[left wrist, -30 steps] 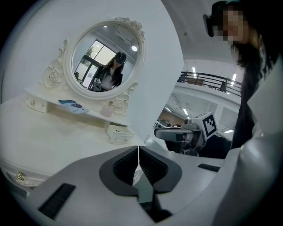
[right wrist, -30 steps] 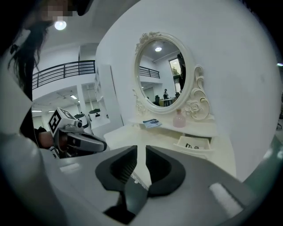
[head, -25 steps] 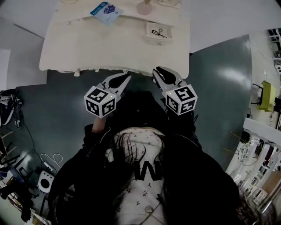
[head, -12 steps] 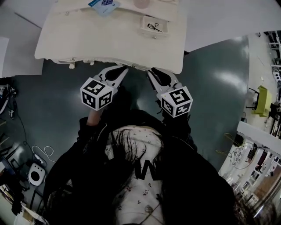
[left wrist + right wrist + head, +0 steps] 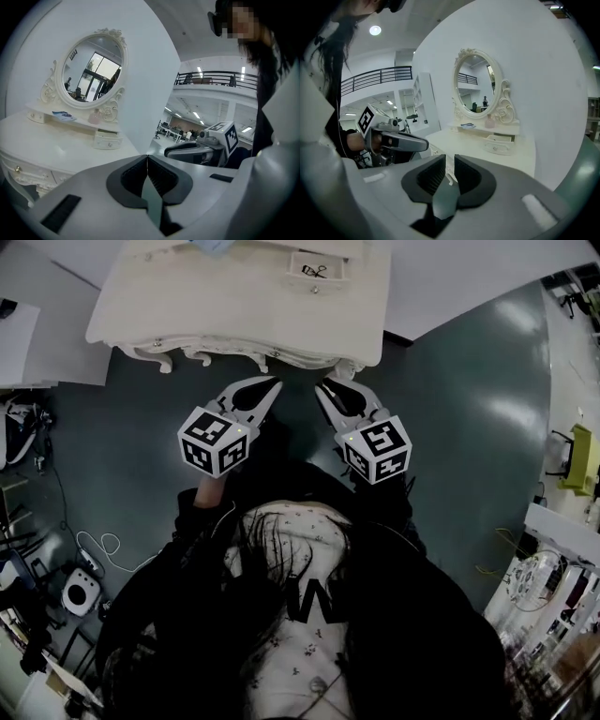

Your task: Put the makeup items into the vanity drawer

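The cream vanity [image 5: 234, 315] stands at the top of the head view. Its small upper drawer [image 5: 314, 268] is open, with a black scissor-like tool lying inside. The same drawer [image 5: 107, 139] [image 5: 498, 144] shows in both gripper views, below the oval mirror [image 5: 91, 70]. On the shelf beside it lie a blue packet [image 5: 63, 115] and a pink bottle [image 5: 95, 116]. My left gripper [image 5: 274, 382] [image 5: 147, 157] hangs short of the vanity's front edge, shut and empty. My right gripper [image 5: 322, 387] [image 5: 449, 159] is beside it, jaws drawn to a thin slit, holding nothing.
The vanity's front has drawers with small knobs [image 5: 157, 342]. Cables and a small white device [image 5: 80, 592] lie on the dark floor at the left. Shelving with clutter [image 5: 562, 568] and a yellow-green object [image 5: 574, 454] stand at the right. A white wall backs the vanity.
The vanity has slid toward the top of the head view, so it lies farther from me. Both grippers keep nearly the same pose, side by side.
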Demonstrator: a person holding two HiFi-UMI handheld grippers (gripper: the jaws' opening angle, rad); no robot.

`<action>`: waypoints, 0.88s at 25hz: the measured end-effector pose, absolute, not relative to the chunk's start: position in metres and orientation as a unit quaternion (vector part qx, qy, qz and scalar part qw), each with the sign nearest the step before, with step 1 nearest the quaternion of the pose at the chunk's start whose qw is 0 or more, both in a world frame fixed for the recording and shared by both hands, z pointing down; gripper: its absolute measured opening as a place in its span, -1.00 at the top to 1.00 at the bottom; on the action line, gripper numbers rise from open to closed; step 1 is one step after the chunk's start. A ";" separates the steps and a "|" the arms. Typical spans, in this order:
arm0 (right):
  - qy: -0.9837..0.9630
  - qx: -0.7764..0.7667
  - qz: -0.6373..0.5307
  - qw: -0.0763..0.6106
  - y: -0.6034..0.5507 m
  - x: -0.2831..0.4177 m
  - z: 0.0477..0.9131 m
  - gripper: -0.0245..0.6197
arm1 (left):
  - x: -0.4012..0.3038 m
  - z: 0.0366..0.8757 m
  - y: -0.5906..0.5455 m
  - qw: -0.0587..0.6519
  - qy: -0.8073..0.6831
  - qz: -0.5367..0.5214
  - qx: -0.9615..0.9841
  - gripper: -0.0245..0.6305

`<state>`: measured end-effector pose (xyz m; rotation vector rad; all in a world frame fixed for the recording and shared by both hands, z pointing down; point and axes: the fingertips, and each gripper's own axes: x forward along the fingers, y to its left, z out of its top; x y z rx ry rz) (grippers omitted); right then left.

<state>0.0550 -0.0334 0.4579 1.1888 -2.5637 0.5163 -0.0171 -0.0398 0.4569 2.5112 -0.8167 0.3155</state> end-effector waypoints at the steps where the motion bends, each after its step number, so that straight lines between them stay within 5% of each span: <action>1: -0.887 0.406 0.177 0.131 -0.025 0.056 0.459 0.71 | -0.015 0.457 -0.030 0.237 -0.302 0.118 0.916 0.93; 22: -0.922 0.318 0.177 0.129 0.112 0.015 0.479 0.80 | -0.037 0.462 0.117 0.231 -0.380 0.130 0.886 0.93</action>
